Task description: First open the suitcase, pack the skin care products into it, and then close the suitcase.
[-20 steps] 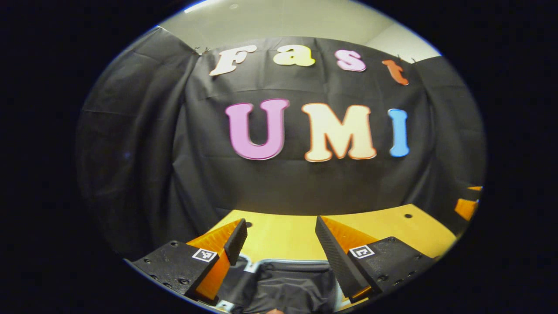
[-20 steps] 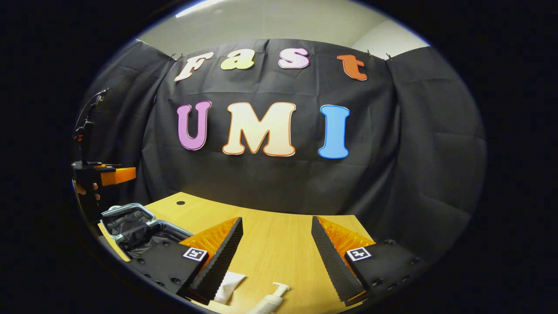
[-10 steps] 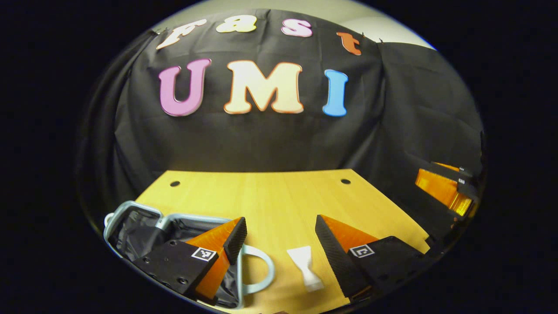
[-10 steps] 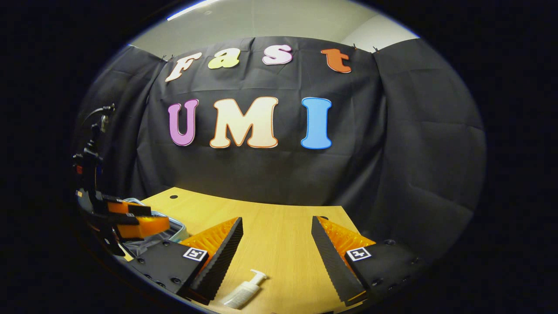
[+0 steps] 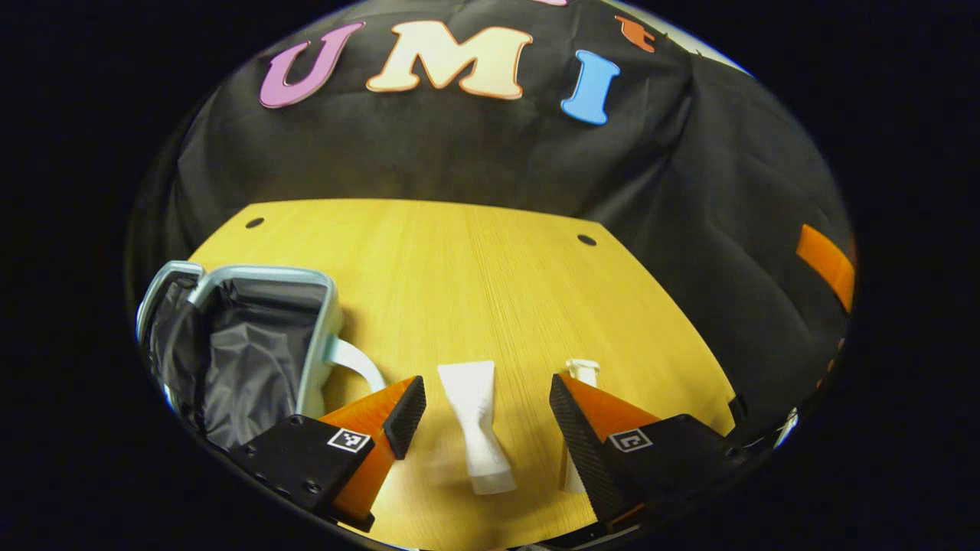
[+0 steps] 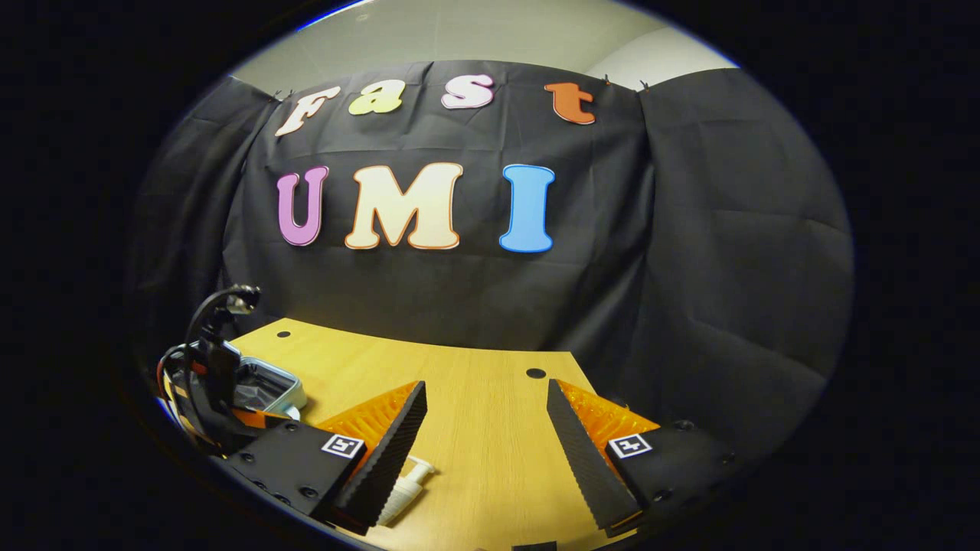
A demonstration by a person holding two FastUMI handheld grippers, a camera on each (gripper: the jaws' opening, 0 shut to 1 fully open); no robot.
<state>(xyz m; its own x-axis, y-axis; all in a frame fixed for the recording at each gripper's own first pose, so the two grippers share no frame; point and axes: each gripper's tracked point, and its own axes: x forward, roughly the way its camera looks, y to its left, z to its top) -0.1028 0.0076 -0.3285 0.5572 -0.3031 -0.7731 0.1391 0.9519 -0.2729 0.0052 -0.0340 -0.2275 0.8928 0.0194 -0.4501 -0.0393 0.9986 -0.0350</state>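
Observation:
The open suitcase, a pale blue shell with black lining and a curved handle, lies at the left of the wooden table. A white tube lies flat on the table, framed between the fingers of my left gripper, which hovers above it open and apart from it. A white pump bottle peeks out behind its right finger. In the right gripper view my right gripper stands open over bare table, with the pump bottle lying beside its left finger. The suitcase shows at far left.
The left gripper's housing and cable stand in front of the suitcase in the right gripper view. An orange part of the right gripper shows at the right edge. Black cloth walls the table's far side; two small holes mark the tabletop.
My left gripper has swung from over the suitcase to the right and tipped downward, so the white tube now sits between its fingers. The right gripper has drifted slightly right and stays open.

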